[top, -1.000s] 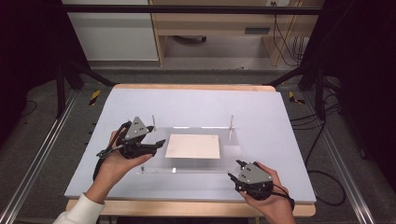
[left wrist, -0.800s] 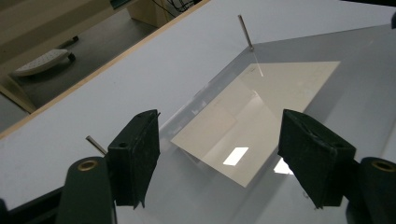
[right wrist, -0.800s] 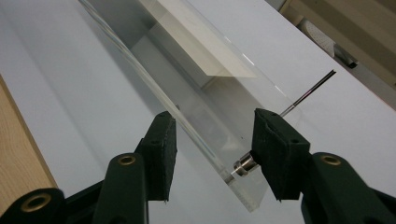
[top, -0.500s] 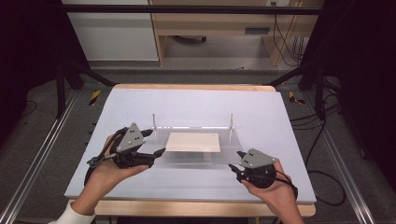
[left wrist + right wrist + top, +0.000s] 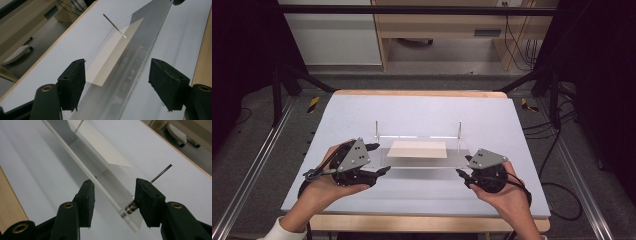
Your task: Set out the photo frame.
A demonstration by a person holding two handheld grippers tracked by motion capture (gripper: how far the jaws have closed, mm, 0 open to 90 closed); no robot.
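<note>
Clear acrylic panel (image 5: 424,159) getting tipped up near the front of the white table (image 5: 422,110), a gripper at each end.

Left gripper (image 5: 379,159) has its jaws wide around the left end; they've just been opening, and the right-hand pad sits clear of the plastic. Right gripper (image 5: 463,172) straddles the other corner, half open, and I can't tell if its pads actually bite. Loose hold plus slick edge means it could slide out and slap down, knocking the cream sheet (image 5: 418,149). Panel edges are nearly invisible, and the thin metal posts (image 5: 459,135) are hard to read.
</note>
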